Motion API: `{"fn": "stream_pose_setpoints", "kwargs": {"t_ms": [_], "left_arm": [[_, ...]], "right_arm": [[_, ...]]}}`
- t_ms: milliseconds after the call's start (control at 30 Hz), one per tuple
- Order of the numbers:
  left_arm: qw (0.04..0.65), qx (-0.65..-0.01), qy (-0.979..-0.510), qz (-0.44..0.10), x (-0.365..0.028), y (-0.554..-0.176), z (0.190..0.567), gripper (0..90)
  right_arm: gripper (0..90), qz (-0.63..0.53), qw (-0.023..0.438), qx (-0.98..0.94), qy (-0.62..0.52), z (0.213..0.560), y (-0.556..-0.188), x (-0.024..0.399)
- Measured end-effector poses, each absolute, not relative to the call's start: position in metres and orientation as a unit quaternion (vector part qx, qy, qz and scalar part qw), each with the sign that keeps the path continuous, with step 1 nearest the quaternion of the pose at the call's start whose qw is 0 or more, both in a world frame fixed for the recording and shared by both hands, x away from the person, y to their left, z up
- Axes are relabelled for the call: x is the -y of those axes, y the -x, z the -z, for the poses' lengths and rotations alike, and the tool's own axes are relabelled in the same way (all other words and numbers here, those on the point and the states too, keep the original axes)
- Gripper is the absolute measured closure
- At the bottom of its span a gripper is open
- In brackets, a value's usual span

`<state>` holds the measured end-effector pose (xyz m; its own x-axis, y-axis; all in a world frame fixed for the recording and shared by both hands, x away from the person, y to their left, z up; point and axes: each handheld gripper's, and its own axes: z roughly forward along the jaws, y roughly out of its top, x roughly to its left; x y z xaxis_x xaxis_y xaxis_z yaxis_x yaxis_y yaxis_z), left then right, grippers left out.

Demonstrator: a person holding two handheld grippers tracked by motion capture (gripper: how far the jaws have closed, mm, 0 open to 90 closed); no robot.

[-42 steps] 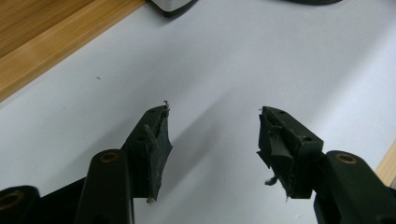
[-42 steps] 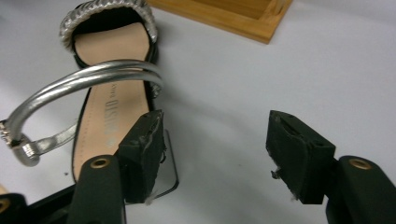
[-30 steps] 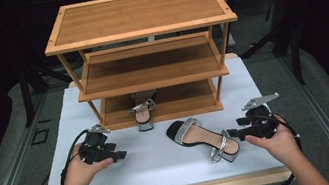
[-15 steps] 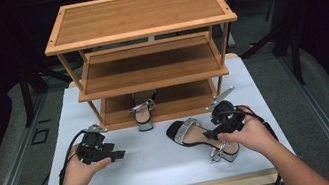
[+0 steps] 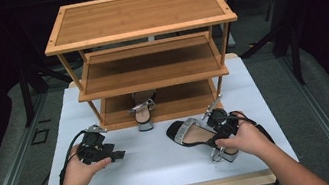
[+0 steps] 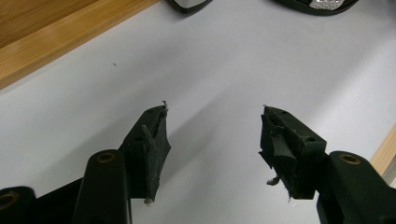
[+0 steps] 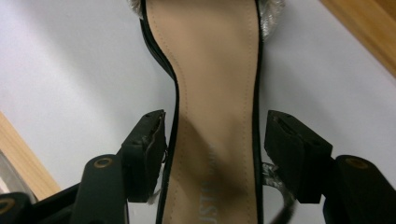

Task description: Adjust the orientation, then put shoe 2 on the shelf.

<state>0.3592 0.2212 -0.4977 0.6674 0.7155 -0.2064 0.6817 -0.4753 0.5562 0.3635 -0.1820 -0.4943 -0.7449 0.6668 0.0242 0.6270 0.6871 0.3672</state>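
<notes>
Right claw [image 7: 212, 158] was spread wide and straddled the sandal [image 7: 215, 112] at its narrow waist, one jaw on each side of the insole, neither clearly touching yet. The step in hand looked like a grab of that sandal, probably to shelve it next to its mate.

To do it well: drop the jaws until the pads bracket the sole edge, not the thin ankle strap near the right jaw, then close squarely across the waist. Pinch too high and it would likely slip or twist, since the heel end is heavy. Keep the claw axis in line with the sole so it lifts level.

In the high view the right claw [image 5: 219, 123] sat over the sandal's [image 5: 186, 130] rear half, toe pointing toward the left hand, sandal flat on the desk [image 5: 164, 166].

Left claw [image 6: 212, 140] was released, jaws apart, empty, over bare desk; in the high view [image 5: 107, 155] it rested well left of the sandal.

Farther back, the second sandal [image 5: 142, 111] stood on the bottom shelf of the rack [image 5: 150, 77], toe overhanging the front edge.
</notes>
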Motion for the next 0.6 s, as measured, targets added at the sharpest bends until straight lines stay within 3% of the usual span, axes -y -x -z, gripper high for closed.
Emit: {"fn": "stream_pose_setpoints", "kwargs": {"t_ms": [600], "left_arm": [[0.305,-0.408,-0.860,-0.020,-0.220,-0.361,0.502,41.4]], "right_arm": [[41.3,-0.125,0.003,-0.909,-0.397,0.507,-0.380,0.172]]}}
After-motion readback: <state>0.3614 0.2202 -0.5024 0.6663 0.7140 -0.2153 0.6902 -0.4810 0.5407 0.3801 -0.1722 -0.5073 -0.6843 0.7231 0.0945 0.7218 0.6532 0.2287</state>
